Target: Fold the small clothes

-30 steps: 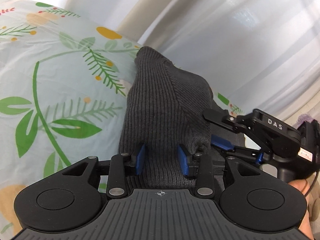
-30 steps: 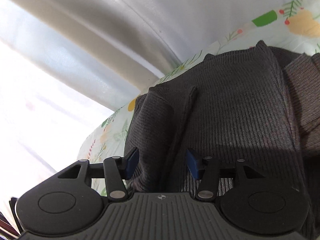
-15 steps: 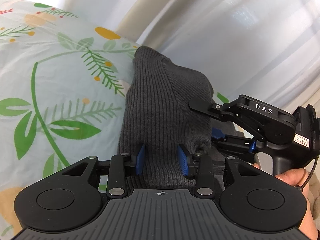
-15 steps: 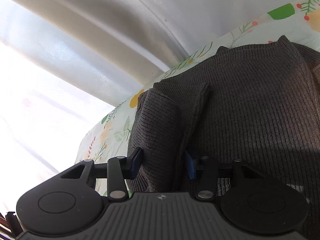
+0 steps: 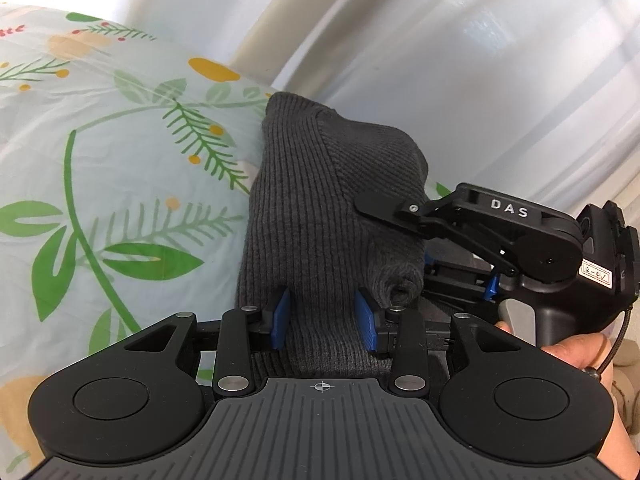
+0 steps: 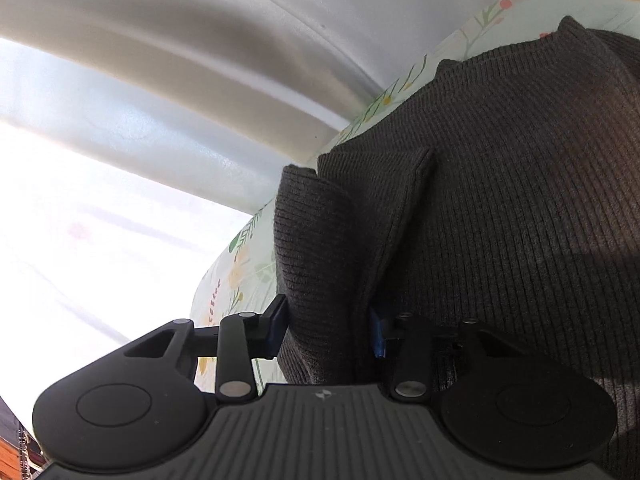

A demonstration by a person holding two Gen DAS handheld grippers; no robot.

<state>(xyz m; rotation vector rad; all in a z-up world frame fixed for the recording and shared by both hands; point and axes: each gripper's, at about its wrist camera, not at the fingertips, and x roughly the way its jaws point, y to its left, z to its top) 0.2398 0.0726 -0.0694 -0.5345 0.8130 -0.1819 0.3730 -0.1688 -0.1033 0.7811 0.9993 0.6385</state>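
A dark grey ribbed knit garment (image 5: 320,208) lies on a floral sheet (image 5: 100,168). My left gripper (image 5: 324,320) stands with its blue pads on either side of a raised fold of the knit, jaws part open. My right gripper (image 6: 328,332) straddles a bunched fold of the same garment (image 6: 500,200), its jaws closing in on the fabric. In the left wrist view the right gripper's body (image 5: 520,240) sits at the right, its finger (image 5: 384,206) resting over the garment, with the hand (image 5: 580,360) behind.
A pale curtain (image 5: 440,60) hangs behind the bed's far edge. A bright window (image 6: 80,240) fills the left of the right wrist view. The sheet extends left of the garment.
My right gripper has pushed further onto the garment and its jaws have narrowed around the bunched fold. My left gripper has stayed in place.
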